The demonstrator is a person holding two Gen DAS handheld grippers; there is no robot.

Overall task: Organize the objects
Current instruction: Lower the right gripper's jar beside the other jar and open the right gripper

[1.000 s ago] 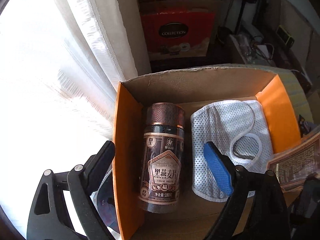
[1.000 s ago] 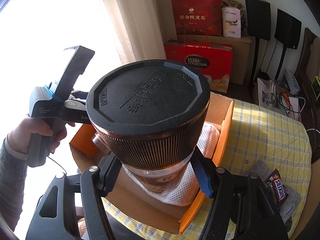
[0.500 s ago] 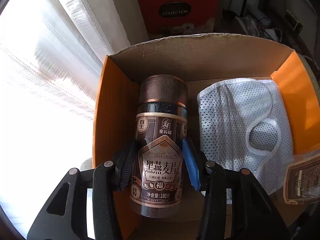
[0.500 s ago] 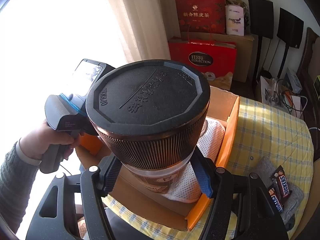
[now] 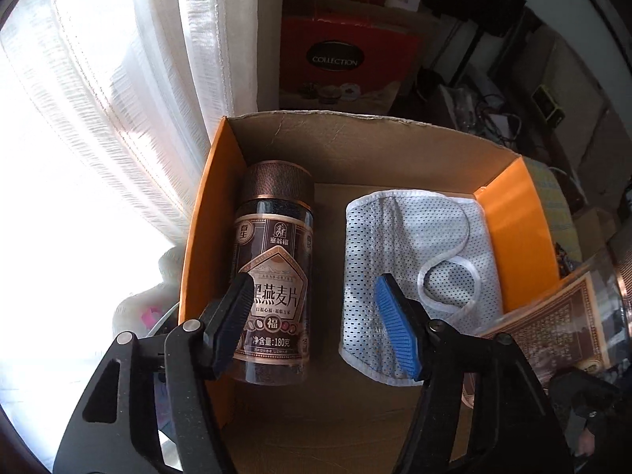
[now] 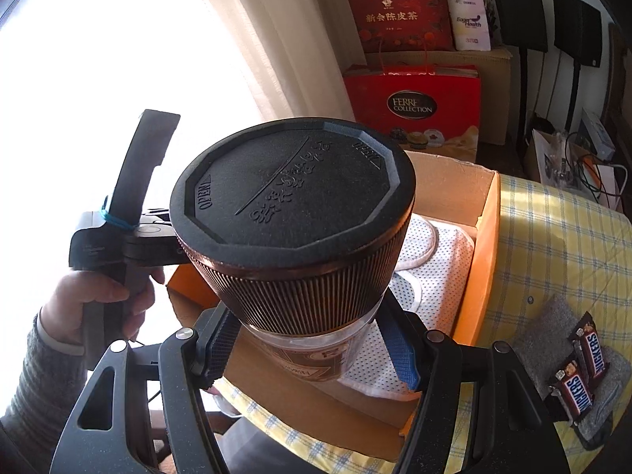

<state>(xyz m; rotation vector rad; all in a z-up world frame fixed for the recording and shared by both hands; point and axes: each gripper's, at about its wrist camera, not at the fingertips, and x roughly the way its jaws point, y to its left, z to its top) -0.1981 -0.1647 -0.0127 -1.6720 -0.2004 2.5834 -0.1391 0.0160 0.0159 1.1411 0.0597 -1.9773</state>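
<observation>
So the dark oat jar (image 5: pixel 272 296) with the ribbed copper-brown lid is lying on its side in the orange cardboard box (image 5: pixel 517 229), tucked along the box's left wall, lid pointing toward the far wall. Right next to it, flat on the box floor, is a white perforated face mask (image 5: pixel 414 260) with its ear loop on top.

The left gripper (image 5: pixel 318 322) hangs above the box with its jaws spreading apart. The black pad overlaps the jar's label in the left wrist view and the blue pad sits over the mask, but neither is pressing on anything. Nothing is gripped.

The right gripper (image 6: pixel 312 345) is clamped on a second jar (image 6: pixel 294 213), same kind, held upright just under its big black lid, which is stamped "OPEN". It hangs over the near edge of the box.

Past the box there's a yellow checked cloth (image 6: pixel 553 237) with two Snickers bars (image 6: pixel 580 371) on a grey pad, and a red gift bag (image 6: pixel 414 98) by the curtain.
</observation>
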